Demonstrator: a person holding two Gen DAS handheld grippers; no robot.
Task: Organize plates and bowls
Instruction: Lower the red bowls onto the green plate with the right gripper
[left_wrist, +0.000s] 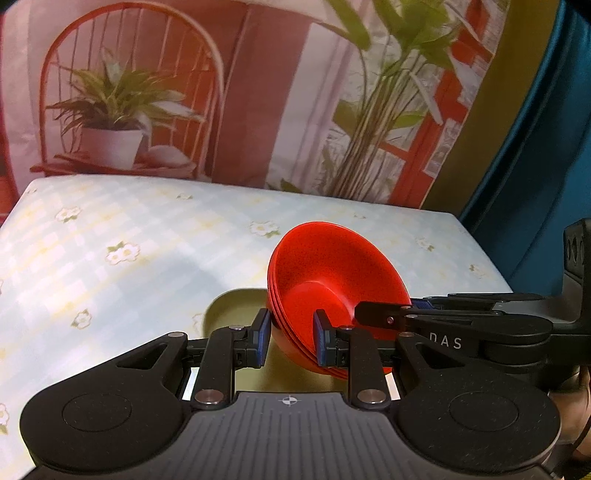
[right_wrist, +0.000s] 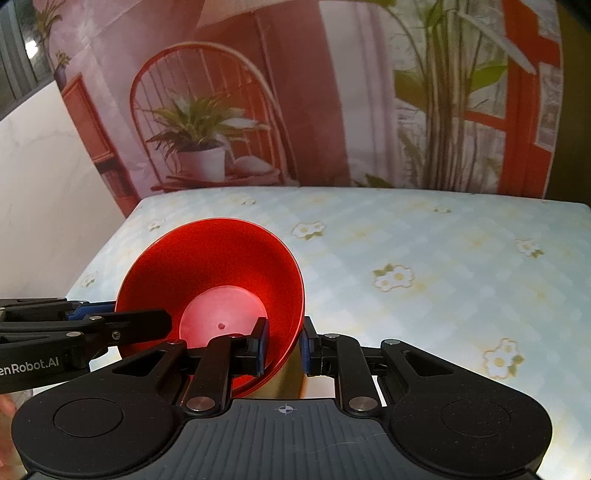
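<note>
A stack of red bowls is held tilted above the table, its opening facing up and forward. My left gripper has its fingers either side of the stack's left rim. My right gripper has its fingers either side of the right rim; the stack also shows in the right wrist view. Each gripper shows in the other's view, the right one reaching in from the right, the left one from the left. An olive-green plate lies on the table under the bowls, partly hidden.
The table has a pale blue checked cloth with white flowers. A printed backdrop with a chair and plants stands along the far edge. A white wall is at the left, a blue curtain at the right.
</note>
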